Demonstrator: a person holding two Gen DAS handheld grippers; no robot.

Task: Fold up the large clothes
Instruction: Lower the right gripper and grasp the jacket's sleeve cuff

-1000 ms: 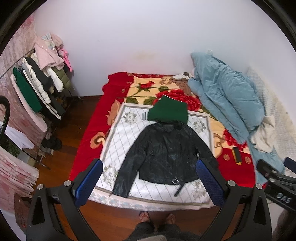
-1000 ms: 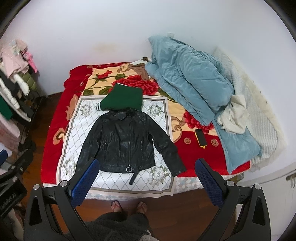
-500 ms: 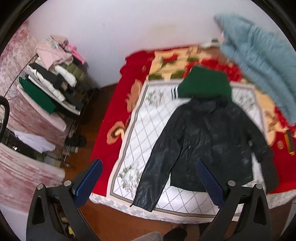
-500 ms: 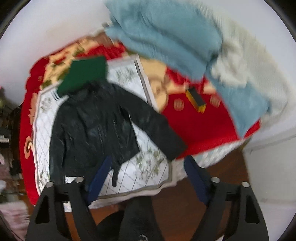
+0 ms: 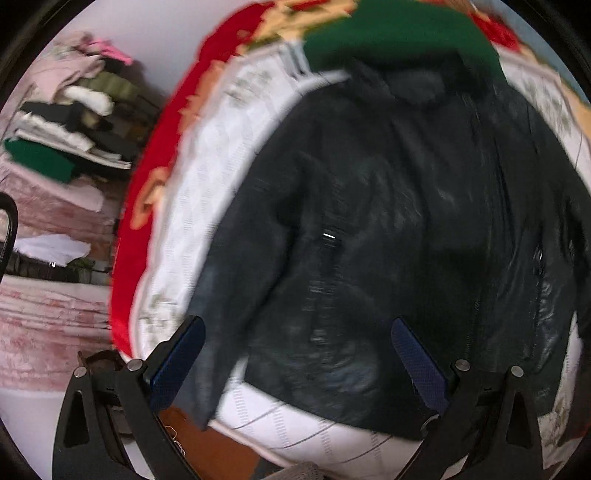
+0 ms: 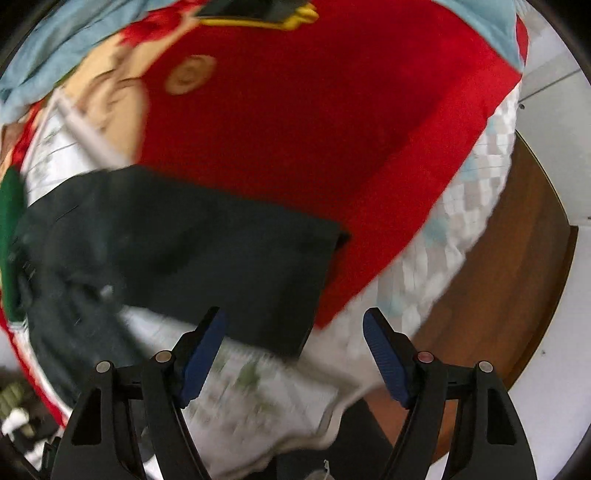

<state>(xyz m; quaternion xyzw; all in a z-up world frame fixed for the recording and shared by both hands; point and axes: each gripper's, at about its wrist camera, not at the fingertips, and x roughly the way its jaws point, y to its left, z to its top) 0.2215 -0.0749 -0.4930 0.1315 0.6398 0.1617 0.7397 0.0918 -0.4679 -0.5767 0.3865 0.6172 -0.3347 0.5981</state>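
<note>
Bedroom with white wall (image 5: 162, 48), wooden floor (image 6: 517, 266), rack of piled clothes (image 5: 70, 122) at left edge of left wrist view. Bed (image 6: 476, 206) filling most of both views, covered by red floral blanket (image 6: 314, 122) with white diamond-patterned sheet (image 5: 207, 206) laid over its middle. Pale blue quilt (image 6: 40, 48) bunched at top left of right wrist view. Black leather jacket (image 5: 399, 236) spread flat on white sheet, front up, collar toward far side, sleeves angled outward; left-hand sleeve reaching near bed edge, other sleeve (image 6: 221, 251) lying across sheet and onto red blanket, cuff near bed's front corner. Green garment (image 5: 399, 33) lying just beyond collar, touching or partly under it; which, cannot tell. Dark phone with yellow edge (image 6: 255, 14) on red blanket near top of right wrist view. Left gripper (image 5: 295, 354) above jacket's lower hem, fingers wide apart, nothing between them, contact with jacket not visible. Right gripper (image 6: 295, 343) pointing down above sleeve cuff, fingers apart after just narrowing somewhat, nothing clamped. Both views blurred.
</note>
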